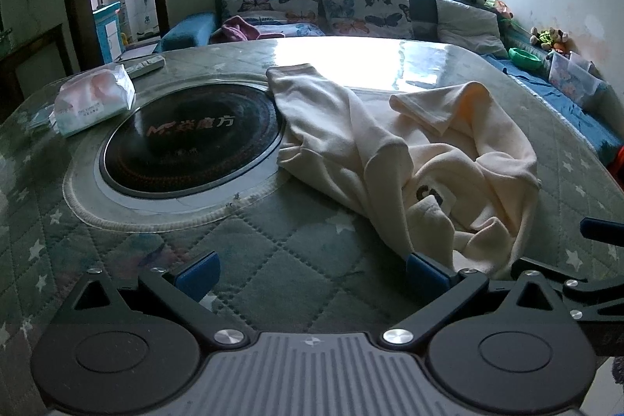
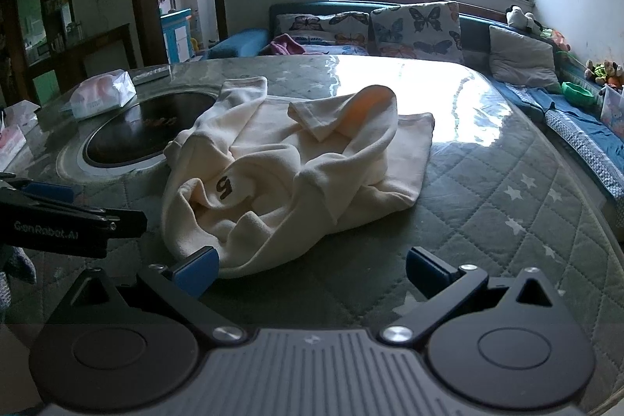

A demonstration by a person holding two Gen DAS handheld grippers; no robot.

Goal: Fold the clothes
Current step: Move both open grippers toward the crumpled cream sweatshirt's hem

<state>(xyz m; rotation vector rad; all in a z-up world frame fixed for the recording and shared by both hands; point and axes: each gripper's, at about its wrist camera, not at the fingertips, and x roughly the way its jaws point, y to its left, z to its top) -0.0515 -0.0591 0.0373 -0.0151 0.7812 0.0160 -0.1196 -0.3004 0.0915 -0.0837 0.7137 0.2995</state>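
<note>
A crumpled cream cotton sweatshirt (image 2: 296,178) lies on the quilted green table (image 2: 507,205); left gripper (image 1: 312,275) and right gripper (image 2: 312,269), at six o'clock, gape apart.

Item: cream sweatshirt (image 1: 409,158) (image 2: 296,158) | State: unfolded, crumpled heap, dark lettering partly visible | Pose: one sleeve extended away | Location: on quilted desk (image 1: 273,260) (image 2: 507,205), overlapping black round hob (image 1: 187,139) (image 2: 144,131) edge

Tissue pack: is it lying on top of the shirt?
No, the tissue pack sits apart from the shirt, across the black cooktop.
</note>
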